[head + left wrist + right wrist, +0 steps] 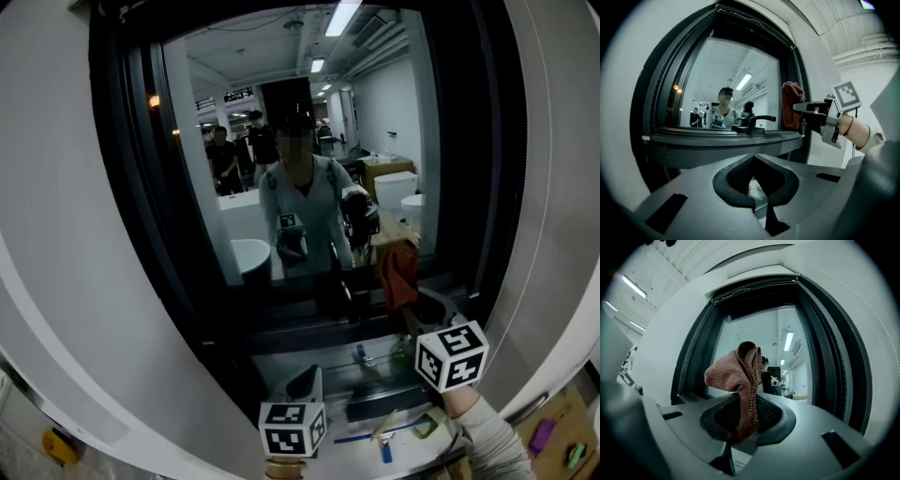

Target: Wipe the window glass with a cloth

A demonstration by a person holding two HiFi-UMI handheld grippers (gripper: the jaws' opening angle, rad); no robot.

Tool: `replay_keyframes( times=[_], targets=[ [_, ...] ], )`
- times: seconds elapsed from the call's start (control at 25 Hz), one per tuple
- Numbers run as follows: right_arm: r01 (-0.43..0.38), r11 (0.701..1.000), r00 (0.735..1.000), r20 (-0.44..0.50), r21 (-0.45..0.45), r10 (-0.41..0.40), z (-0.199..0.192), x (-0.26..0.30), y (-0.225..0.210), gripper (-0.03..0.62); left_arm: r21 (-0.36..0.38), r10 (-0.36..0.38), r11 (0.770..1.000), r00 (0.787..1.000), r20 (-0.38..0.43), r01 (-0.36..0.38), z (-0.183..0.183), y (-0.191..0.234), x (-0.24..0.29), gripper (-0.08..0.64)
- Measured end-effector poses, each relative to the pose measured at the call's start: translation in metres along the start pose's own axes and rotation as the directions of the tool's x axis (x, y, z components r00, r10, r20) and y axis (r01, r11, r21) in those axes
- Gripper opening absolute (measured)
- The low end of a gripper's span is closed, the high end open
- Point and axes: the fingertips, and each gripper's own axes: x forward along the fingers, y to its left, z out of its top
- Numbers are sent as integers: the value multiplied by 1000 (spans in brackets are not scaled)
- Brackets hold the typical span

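The window glass (309, 159) sits in a dark frame (127, 187) and mirrors a person and a lit room. A reddish-brown cloth (398, 272) hangs close to the glass's lower right corner; whether it touches the glass I cannot tell. My right gripper (410, 314) is shut on the cloth (740, 380), which stands up out of the jaws (745, 427) in the right gripper view. My left gripper (305, 384) is lower, by the sill, shut with nothing in it (757, 187). From there the right gripper (813, 115) and the cloth (790, 105) show at the right.
A black window handle (757, 122) lies along the lower frame. Below the sill are small tools, one with a blue grip (384, 448). A cardboard surface with a purple object (542, 436) is at bottom right. White curved wall (56, 234) flanks the window.
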Motion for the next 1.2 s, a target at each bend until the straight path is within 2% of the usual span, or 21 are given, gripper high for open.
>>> replay_keyframes(
  times=[0.28, 0.56, 1.2],
  targets=[
    [-21, 994, 999, -40, 110, 25, -46, -41, 37, 69, -12, 9, 1000, 1000, 7, -9, -7, -5, -16, 5],
    [-31, 992, 993, -111, 122, 44, -86, -76, 59, 67, 1, 10, 1000, 1000, 17, -10, -10, -16, -21, 5],
    [-56, 996, 994, -91, 75, 63, -71, -92, 69, 66, 5, -8, 1000, 999, 36, 8, -2, -29, -21, 5]
  ],
)
